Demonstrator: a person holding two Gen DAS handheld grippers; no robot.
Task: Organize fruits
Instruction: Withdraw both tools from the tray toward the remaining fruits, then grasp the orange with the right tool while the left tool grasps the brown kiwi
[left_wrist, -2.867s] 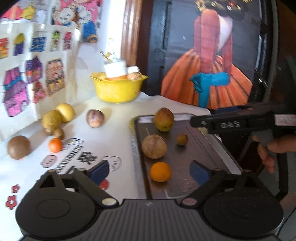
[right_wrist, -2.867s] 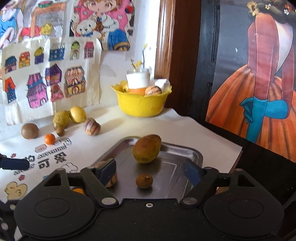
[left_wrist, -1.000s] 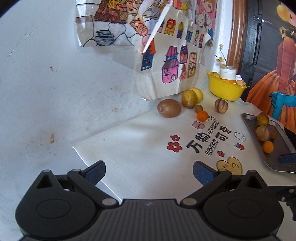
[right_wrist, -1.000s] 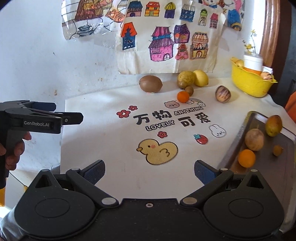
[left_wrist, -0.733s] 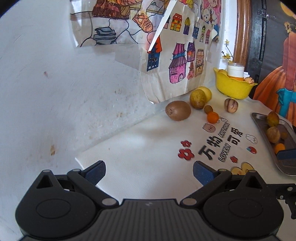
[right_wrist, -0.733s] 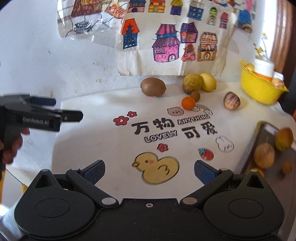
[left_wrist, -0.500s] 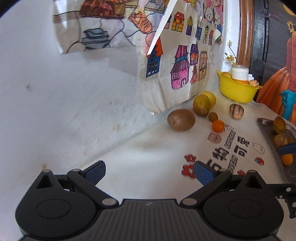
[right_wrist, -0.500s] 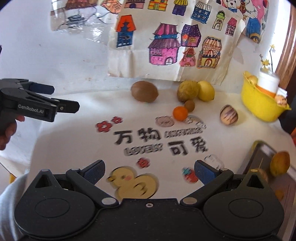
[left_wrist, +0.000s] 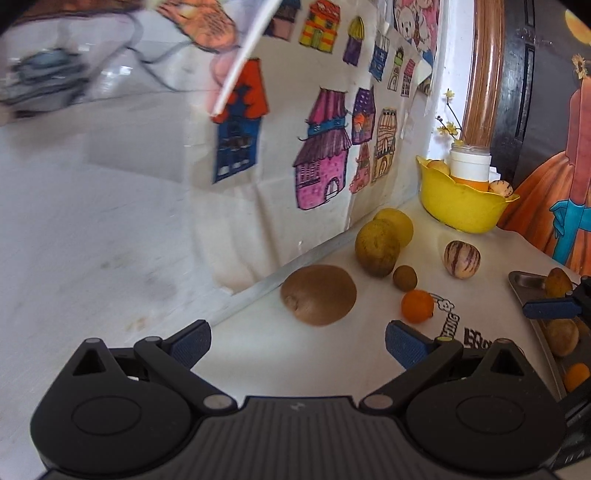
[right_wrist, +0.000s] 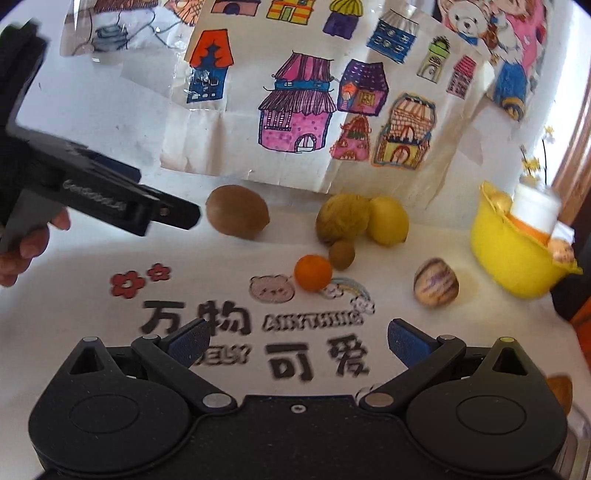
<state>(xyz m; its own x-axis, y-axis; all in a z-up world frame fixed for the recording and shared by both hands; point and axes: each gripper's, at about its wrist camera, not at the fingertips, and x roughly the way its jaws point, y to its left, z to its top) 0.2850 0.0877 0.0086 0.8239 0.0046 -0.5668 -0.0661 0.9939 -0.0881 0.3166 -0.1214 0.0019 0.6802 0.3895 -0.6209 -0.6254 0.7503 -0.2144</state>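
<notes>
Left gripper, fingers spread wide and empty, faces the kiwi lying on the desk just ahead (long axis crosswise to the fingers). Right gripper, equally wide and empty, hangs farther back; the left is nearer.

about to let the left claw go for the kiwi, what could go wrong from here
1. The kiwi is round and lies loose near the wall; the open left claw might nudge it so it rolls instead of being gripped.
2. The right claw is also open and faces the same fruit cluster, so the two could collide.
3. The tray already holds several fruits; a dropped kiwi may knock them.
</notes>
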